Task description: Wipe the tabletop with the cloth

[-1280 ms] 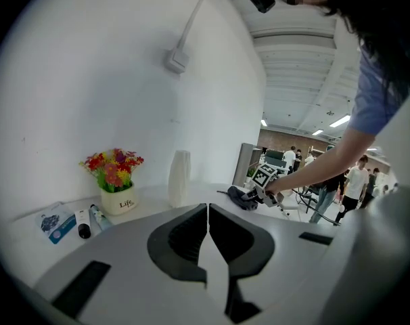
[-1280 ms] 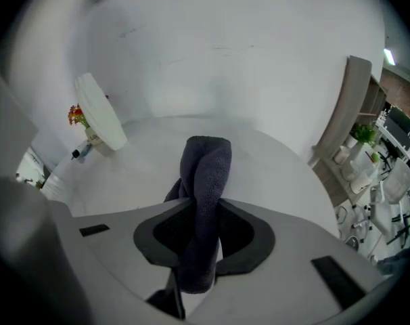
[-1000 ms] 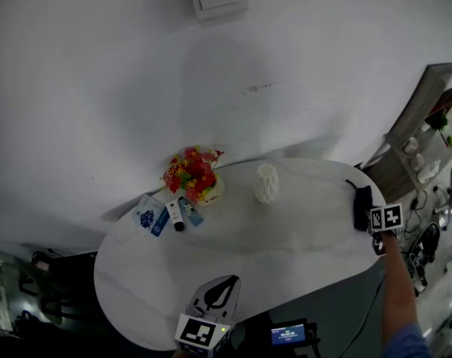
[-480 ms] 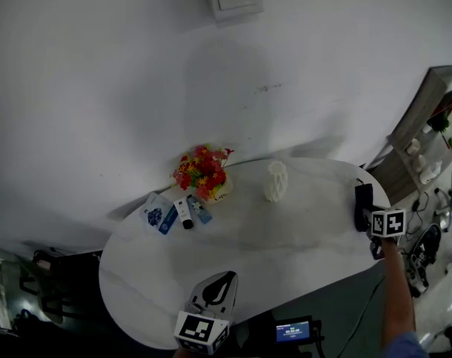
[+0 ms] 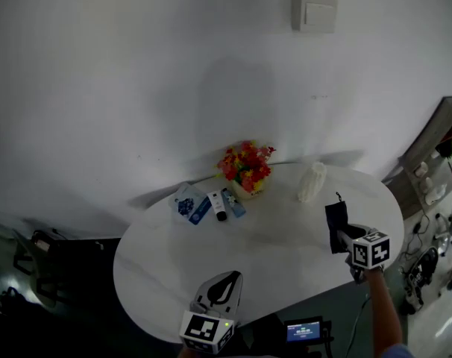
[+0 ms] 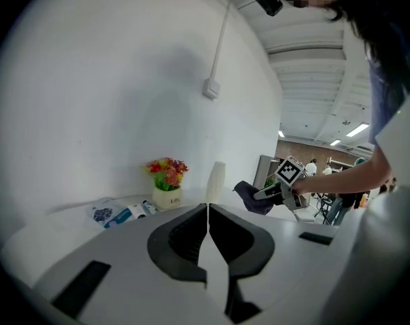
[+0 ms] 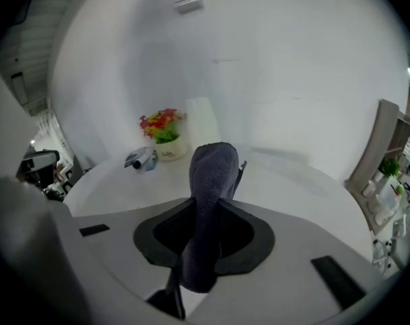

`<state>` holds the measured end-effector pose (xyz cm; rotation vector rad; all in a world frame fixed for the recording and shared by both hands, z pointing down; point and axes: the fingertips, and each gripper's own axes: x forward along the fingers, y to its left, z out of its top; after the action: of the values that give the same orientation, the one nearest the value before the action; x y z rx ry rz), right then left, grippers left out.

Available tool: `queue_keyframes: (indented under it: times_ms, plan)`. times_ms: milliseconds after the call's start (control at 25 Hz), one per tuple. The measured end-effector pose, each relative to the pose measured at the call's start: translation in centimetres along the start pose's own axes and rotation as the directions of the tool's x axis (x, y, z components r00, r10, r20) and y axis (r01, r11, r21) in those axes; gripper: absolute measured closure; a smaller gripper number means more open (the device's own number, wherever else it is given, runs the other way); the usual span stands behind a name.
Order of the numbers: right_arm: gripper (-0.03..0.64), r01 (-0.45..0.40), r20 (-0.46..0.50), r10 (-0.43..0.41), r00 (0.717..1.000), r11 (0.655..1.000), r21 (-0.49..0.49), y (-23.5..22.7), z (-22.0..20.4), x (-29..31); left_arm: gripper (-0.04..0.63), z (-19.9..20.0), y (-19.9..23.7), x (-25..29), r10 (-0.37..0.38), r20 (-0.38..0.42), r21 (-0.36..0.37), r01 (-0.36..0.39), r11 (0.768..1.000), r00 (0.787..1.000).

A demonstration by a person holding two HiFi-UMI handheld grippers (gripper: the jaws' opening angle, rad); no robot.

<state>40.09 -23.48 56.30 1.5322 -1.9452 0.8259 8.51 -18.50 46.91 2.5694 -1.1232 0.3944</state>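
Cloth [image 7: 215, 171] pinched in right gripper [image 7: 203, 232], over tabletop [image 5: 248, 256] right side; left gripper [image 6: 207, 212] pressed together, empty.

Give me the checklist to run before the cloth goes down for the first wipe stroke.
1. Cloth secured in the right gripper: ok, the jaws are shut on it and it sticks out past them.
2. Cloth flat on the tabletop: cannot tell, no view shows contact.
3. Left gripper out of the way: ok, shut, empty, at the near edge.
4. Bare stretch to wipe: ok, the middle of the tabletop carries nothing.
5. Far side free: not ok, the white vase, flower pot and tubes and packets stand there, the vase nearest the cloth.
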Motion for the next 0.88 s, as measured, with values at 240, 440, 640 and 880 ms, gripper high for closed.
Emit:
queue_keyframes:
  times_ms: [240,440,640,880]
  plan:
    - [0.529,-0.18,-0.002,0.182,0.983,0.967,-0.182,17.8,2.5,2.3,0.575,-2.6,6.3,-7.9,0.098,0.022,-0.035,-0.097,0.995,0.995]
    - [0.529,-0.318,-0.027,0.327,0.945,0.893,-0.319,33.9,3.2,4.2,0.575,-4.7,11.7,-15.2,0.189,0.042,-0.094,-0.185,0.978,0.981]
    - [0.529,-0.456,-0.09,0.458,0.884,0.805,-0.379,49.3,1.1,6.7,0.575,-7.1,16.8,-22.8,0.287,0.055,-0.151,-0.276,0.949,0.956]
    - [0.529,-0.589,-0.18,0.566,0.805,0.724,-0.359,63.2,-2.7,9.4,0.575,-10.5,21.2,-30.1,0.394,0.05,-0.214,-0.376,0.902,0.918]
